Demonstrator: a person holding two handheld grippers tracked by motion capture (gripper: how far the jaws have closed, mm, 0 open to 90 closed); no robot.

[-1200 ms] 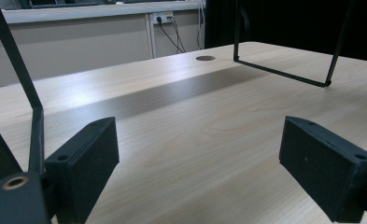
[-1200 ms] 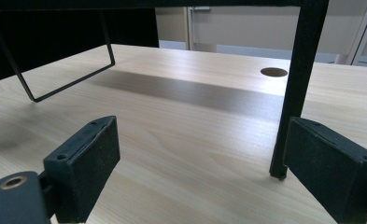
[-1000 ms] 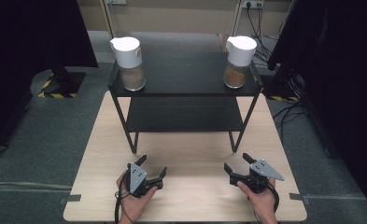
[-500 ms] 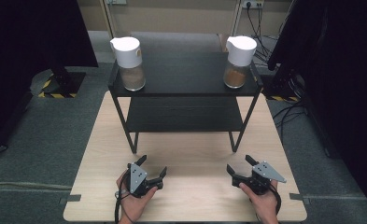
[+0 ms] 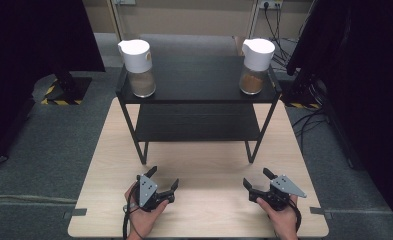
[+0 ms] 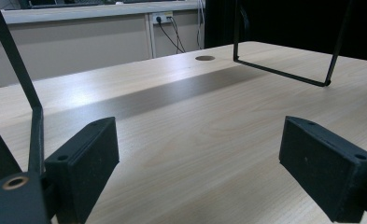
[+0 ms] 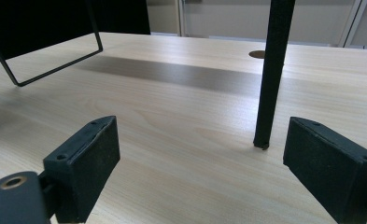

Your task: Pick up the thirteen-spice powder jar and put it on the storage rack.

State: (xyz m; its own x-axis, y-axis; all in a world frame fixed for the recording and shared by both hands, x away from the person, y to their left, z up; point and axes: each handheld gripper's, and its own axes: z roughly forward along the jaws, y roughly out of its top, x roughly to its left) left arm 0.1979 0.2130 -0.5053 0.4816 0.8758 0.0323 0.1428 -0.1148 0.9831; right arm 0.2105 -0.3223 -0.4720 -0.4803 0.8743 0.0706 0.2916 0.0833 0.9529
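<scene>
A pale wooden table [image 5: 204, 165] carries a black two-tier shelf rack [image 5: 196, 95] across its far half. On the rack's top shelf stand two white-lidded jars, well apart: the left jar [image 5: 139, 68] with pale brown contents, the right jar [image 5: 254, 66] with darker brown. At the table's near edge the left gripper [image 5: 159, 182] and the right gripper [image 5: 258, 185] rest low over bare wood, each with its fingers spread wide and nothing between them. I'd say this is the very start: nothing is grasped yet. The next move likely calls for lifting both grippers up and forward to the jars on top.
</scene>
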